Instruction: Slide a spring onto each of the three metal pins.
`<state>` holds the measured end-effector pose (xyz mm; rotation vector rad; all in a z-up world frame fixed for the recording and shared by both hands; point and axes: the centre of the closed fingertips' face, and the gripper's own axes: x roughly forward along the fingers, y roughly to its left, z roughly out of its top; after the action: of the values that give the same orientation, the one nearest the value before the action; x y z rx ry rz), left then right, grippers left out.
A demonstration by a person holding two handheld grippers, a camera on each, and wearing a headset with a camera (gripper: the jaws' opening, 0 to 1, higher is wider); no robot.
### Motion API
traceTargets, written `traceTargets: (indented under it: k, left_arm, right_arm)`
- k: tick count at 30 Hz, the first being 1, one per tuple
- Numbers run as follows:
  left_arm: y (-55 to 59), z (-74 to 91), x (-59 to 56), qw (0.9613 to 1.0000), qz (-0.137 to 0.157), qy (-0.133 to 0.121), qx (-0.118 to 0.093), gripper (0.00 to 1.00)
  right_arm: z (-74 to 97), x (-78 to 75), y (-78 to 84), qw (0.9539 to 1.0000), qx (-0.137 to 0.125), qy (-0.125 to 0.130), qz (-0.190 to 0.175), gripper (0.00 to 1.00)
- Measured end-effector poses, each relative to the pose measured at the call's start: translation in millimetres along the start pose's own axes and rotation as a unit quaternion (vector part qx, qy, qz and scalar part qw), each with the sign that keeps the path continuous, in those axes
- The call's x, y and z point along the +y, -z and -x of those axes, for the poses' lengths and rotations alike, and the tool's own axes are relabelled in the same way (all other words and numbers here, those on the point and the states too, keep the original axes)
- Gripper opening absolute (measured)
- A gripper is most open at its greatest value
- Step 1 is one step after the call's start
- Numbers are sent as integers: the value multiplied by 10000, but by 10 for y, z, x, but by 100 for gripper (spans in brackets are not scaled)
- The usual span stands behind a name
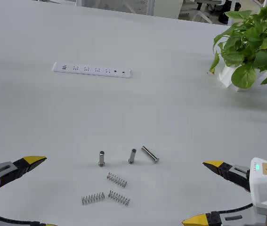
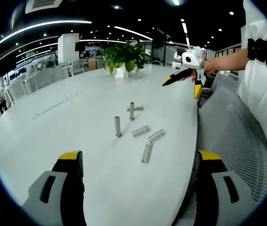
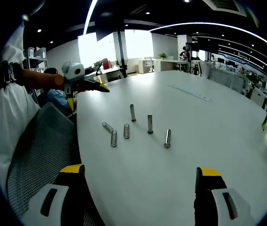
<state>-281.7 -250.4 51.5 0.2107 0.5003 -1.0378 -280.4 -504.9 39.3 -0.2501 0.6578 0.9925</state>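
Left tool (image 1: 41,193) at near left over table (image 1: 171,108), jaws spread wide, holds nothing. Right tool (image 1: 203,192) at near right, equally wide, also empty. Between them, a row: left pin (image 1: 101,158) and middle pin (image 1: 132,156) upright, right pin (image 1: 149,154) lying flat, just beside middle pin. Nearer: far spring (image 1: 116,179), near-left spring (image 1: 93,198), near-right spring (image 1: 118,197), all flat, none on a pin. Power strip (image 1: 91,69) far left; potted plant (image 1: 253,42) far right.
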Motion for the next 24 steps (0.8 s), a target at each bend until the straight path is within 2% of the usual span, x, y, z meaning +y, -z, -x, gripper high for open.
traceTargets:
  k: [24]
  left_arm:
    - [-21,2,-36,10000,-15,30,-15,99]
  right_arm:
    - [11,13,-19,10000,18,-9,34,97]
